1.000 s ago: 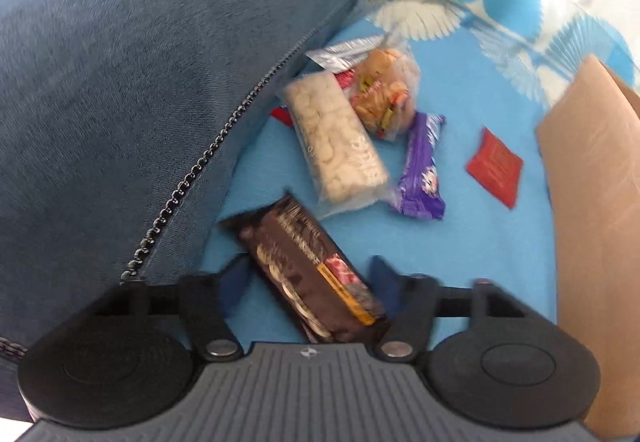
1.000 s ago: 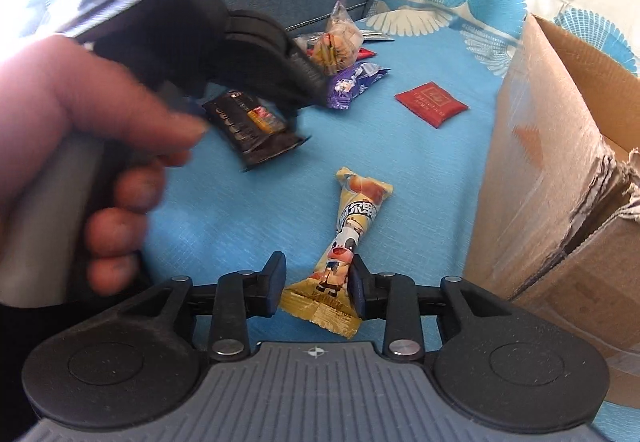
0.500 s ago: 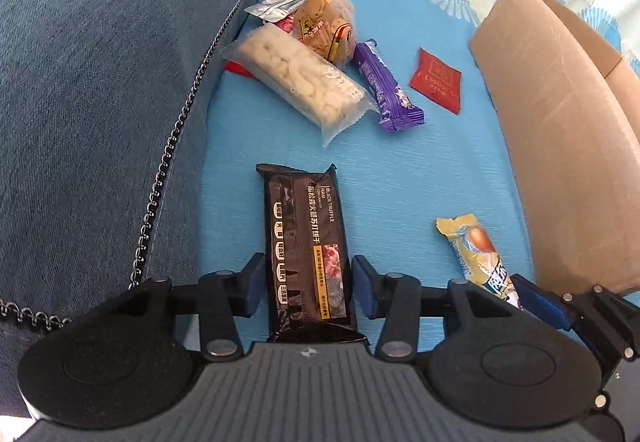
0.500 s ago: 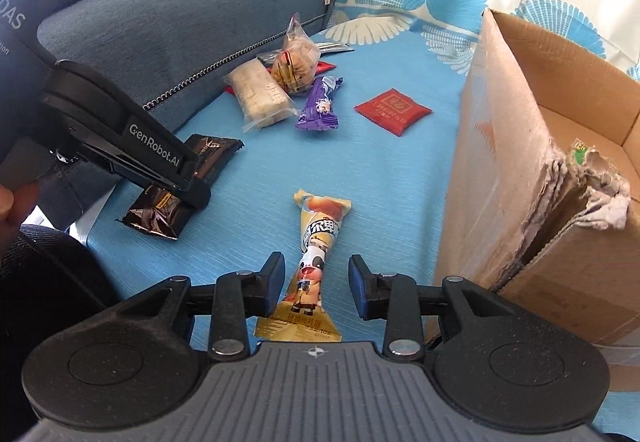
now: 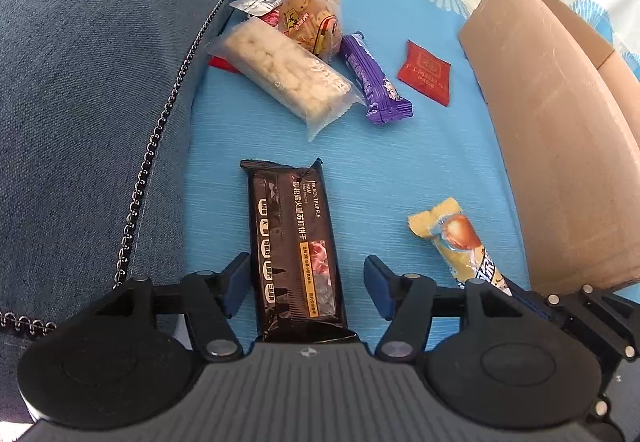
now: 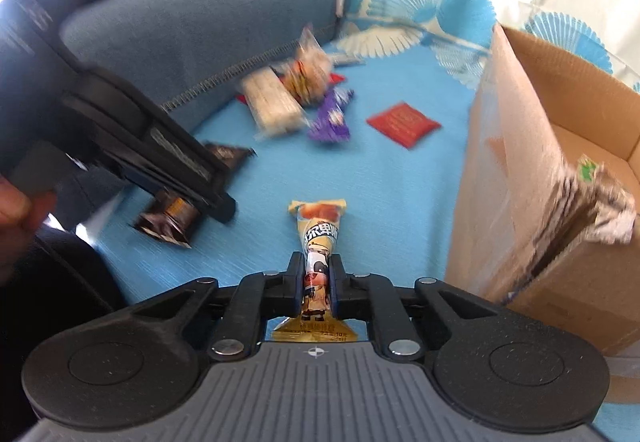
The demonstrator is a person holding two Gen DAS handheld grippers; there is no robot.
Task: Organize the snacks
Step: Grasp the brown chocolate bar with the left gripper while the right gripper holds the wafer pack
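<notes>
Snacks in their wrappers lie spread on the light blue patterned bed cover [image 5: 400, 170], between the dark blue denim cushion [image 5: 100, 82] on the left and the brown cardboard box [image 5: 560, 146] on the right. Nearest the cushion, the left tongs [image 5: 306, 284] have just been opening: the long black cracker packet [image 5: 294, 242] is between the blue pads but neither pad presses on it, so it lies released on the cover. Behind it rest the clear pack of white puffed bars [image 5: 288, 74], the purple candy bar [image 5: 374, 82] and the small red square sachet [image 5: 425, 72], all untouched. Further right, the right tongs [image 6: 316, 284] have just been closing and are now clenched on the narrow middle of the yellow cartoon-printed snack stick [image 6: 318, 238]. I judge that this stick will go next to the box, which stands just beside it, while the black packet waits for a new grasp.
</notes>
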